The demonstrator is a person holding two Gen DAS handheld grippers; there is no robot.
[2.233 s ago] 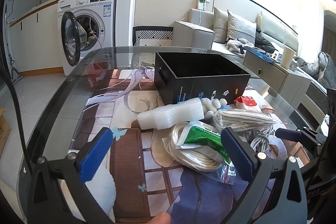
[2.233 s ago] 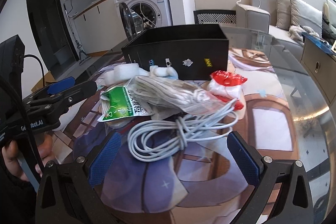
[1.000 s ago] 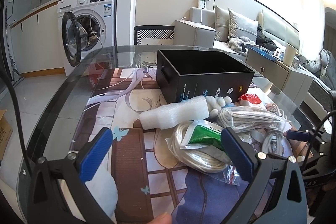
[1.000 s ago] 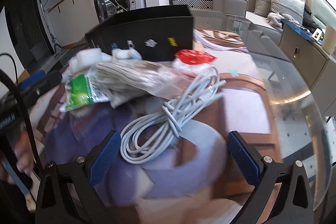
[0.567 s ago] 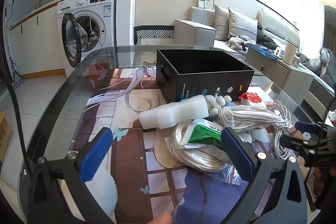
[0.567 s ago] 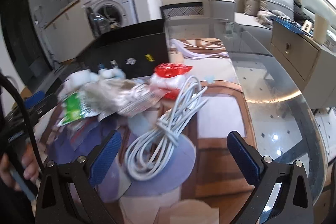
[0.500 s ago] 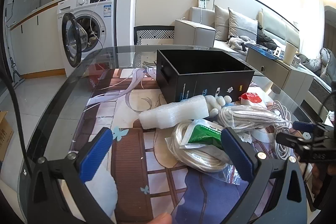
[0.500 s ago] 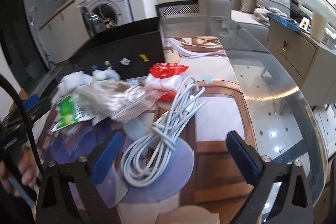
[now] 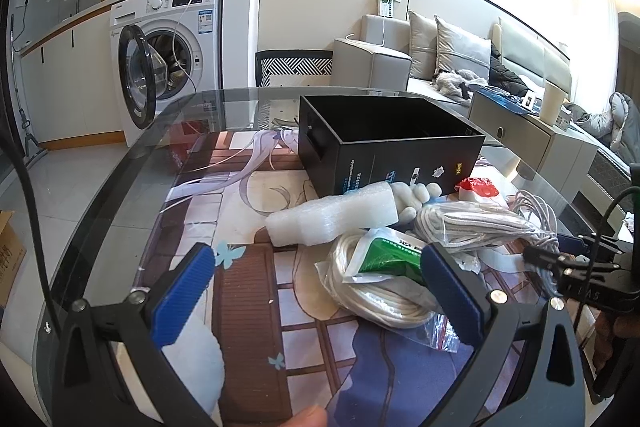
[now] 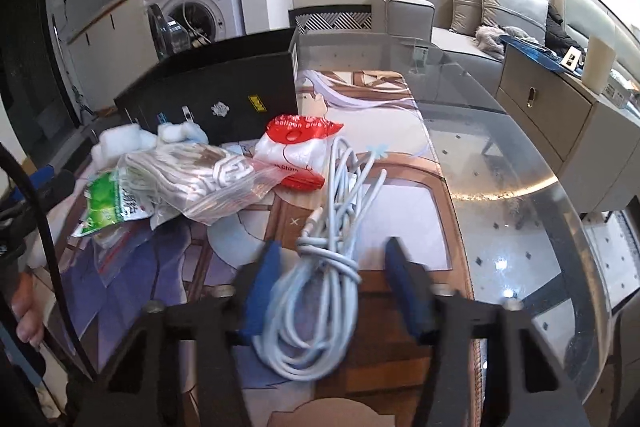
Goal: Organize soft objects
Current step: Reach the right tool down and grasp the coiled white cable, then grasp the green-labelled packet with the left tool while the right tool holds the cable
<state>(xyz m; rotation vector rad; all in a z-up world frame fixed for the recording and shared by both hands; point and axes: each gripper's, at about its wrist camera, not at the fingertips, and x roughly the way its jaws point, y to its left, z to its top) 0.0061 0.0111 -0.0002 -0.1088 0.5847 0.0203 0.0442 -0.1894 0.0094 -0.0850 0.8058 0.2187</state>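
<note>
**Right tongs straddle the cable bundle**

The right tongs (image 10: 334, 287) sit low over the glass tabletop (image 10: 520, 195), their blue pads partly parted on either side of the knotted white cable bundle (image 10: 320, 291). The left pad lies against the coil; the right pad stands just clear of it, so nothing is clamped. The cable's loose loops run up toward the red-and-white packet (image 10: 298, 151), beside the bagged white cord (image 10: 192, 175) and the green packet (image 10: 108, 207).

The left tongs (image 9: 320, 291) hover spread wide, holding nothing, above the tabletop near the coiled white rope (image 9: 376, 291) and foam roll (image 9: 332, 215). The black box (image 9: 384, 147) stands open behind the pile.
</note>
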